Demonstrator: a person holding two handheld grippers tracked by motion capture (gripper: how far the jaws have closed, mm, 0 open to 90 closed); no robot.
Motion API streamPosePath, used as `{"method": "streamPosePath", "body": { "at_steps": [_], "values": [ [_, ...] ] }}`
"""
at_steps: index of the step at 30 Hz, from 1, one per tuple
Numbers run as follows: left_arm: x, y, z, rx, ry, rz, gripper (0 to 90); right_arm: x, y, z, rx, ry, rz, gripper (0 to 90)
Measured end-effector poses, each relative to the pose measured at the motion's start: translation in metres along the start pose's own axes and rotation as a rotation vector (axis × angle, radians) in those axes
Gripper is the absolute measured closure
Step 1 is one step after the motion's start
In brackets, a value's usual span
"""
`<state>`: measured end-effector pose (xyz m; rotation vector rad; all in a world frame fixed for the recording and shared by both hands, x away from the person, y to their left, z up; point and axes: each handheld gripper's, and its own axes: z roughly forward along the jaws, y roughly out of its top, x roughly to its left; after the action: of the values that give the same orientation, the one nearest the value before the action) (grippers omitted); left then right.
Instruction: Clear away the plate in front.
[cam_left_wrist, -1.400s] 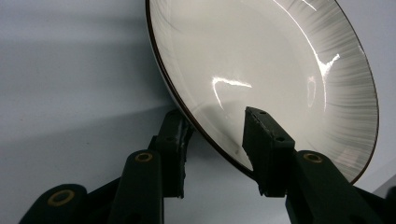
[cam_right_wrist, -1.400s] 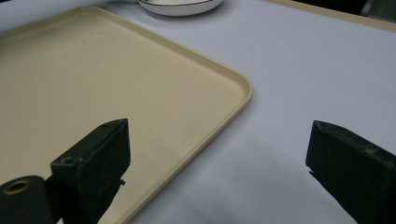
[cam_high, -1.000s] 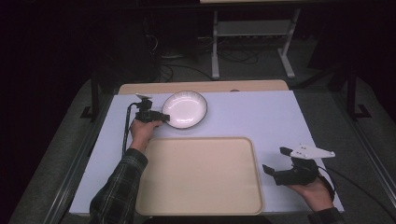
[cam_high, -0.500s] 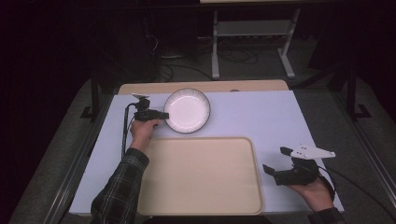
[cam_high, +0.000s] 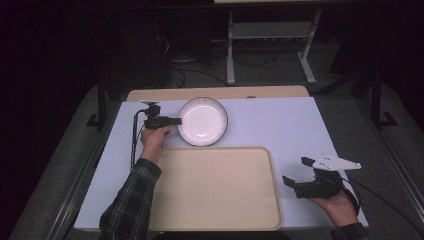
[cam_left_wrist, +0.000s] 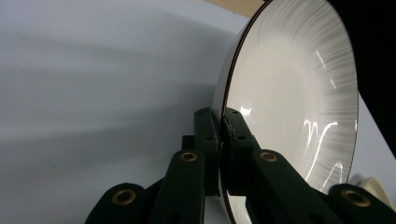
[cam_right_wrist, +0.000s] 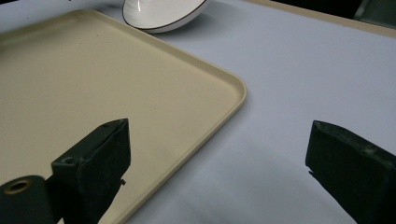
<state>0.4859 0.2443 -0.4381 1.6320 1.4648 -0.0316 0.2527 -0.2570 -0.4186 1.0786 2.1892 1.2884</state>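
A white plate (cam_high: 202, 121) with a dark edge line sits at the back of the pale blue table, just beyond the tray. My left gripper (cam_high: 177, 121) reaches it from the left. In the left gripper view its jaws have just been closing, and the gripper (cam_left_wrist: 220, 123) now pinches the rim of the plate (cam_left_wrist: 289, 93) between its pads. My right gripper (cam_high: 293, 170) rests in a hand at the table's front right with its jaws wide apart. In the right gripper view that gripper (cam_right_wrist: 219, 140) has nothing between its jaws, and the plate (cam_right_wrist: 163, 11) lies far off.
A large beige tray (cam_high: 215, 187) lies bare at the front centre, and its corner (cam_right_wrist: 233, 88) shows ahead of the right gripper. A wooden strip (cam_high: 215, 93) runs along the table's far edge. Dark floor and a metal stand (cam_high: 270, 35) lie beyond.
The left gripper's jaws have closed onto the plate's left rim, and the plate has shifted slightly to the right. The right hand has not moved.
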Motion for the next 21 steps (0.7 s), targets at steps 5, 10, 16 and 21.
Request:
{"method": "streamPosePath", "body": {
  "at_steps": [5, 10, 16, 21],
  "values": [
    [-0.001, 0.004, -0.008, -0.031, 0.022, 0.022, 86.1, -0.001, 0.0, -0.001, -0.002, -0.004, 0.002, 5.9],
    [0.001, 0.01, -0.028, -0.076, 0.0, 0.032, 86.1, -0.001, 0.0, 0.0, -0.002, -0.006, 0.003, 5.9],
    [-0.006, 0.015, -0.046, -0.086, -0.006, 0.086, 86.1, 0.0, 0.0, -0.001, -0.005, -0.007, 0.005, 5.9],
    [-0.017, 0.015, -0.06, -0.078, -0.016, 0.136, 86.1, 0.0, 0.001, 0.0, -0.006, -0.009, 0.004, 5.9]
  ]
}}
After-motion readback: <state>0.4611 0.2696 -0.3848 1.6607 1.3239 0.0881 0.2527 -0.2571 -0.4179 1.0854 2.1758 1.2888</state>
